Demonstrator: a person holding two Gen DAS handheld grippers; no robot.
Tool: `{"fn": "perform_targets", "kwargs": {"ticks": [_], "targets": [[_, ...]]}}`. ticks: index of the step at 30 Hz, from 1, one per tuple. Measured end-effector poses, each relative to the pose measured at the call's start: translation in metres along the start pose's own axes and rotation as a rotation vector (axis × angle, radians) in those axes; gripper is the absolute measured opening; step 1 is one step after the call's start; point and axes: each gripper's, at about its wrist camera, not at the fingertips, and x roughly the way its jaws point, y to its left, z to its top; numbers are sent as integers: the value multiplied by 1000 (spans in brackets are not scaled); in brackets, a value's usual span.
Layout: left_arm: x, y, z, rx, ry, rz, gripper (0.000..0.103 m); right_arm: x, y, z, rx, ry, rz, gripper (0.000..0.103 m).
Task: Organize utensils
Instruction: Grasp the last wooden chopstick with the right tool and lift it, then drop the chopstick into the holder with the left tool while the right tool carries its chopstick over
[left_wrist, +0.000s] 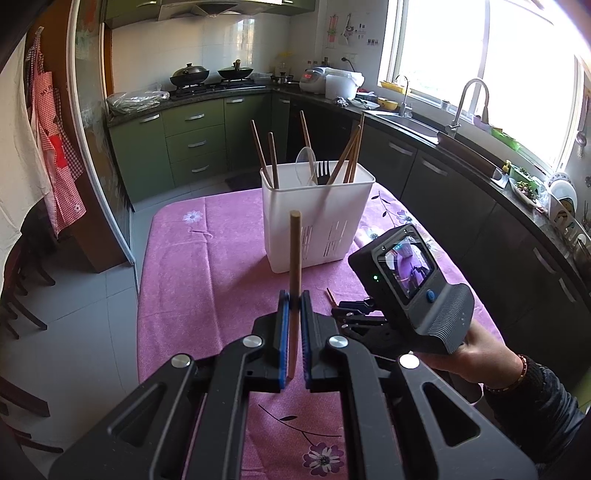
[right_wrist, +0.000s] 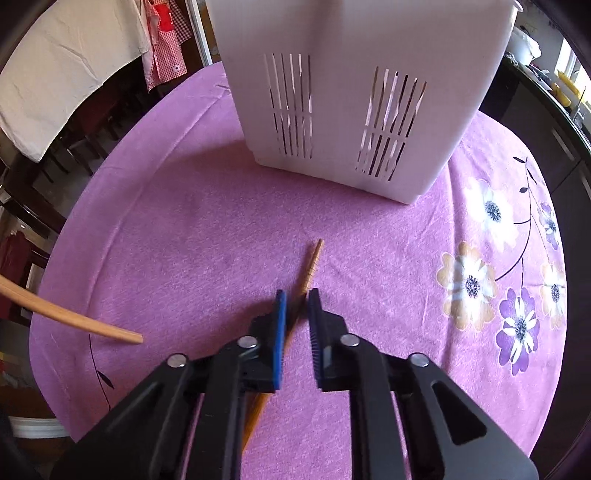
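Note:
My left gripper is shut on a wooden chopstick and holds it upright above the purple cloth, in front of the white slotted utensil holder. In the holder stand several chopsticks, a clear spoon and a black fork. My right gripper points down at the cloth. Its blue pads are closed around a second chopstick that lies slanted on the table just short of the holder. In the right wrist view the left gripper's chopstick reaches in from the left.
The table wears a purple floral tablecloth, with its edges close on the left and far side. A person's hand holds the right gripper at the lower right. Dark chairs stand to the left. Kitchen counters and a sink run behind and right.

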Motion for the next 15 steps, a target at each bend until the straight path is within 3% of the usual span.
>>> {"fn": "perform_targets", "kwargs": {"ticks": [7, 15], "targets": [[0, 0, -1, 2, 1, 1, 6, -21, -14, -3, 38, -68, 47, 6], [-1, -2, -1, 5, 2, 6, 6, -127, -42, -33, 89, -343, 125, 6]]}}
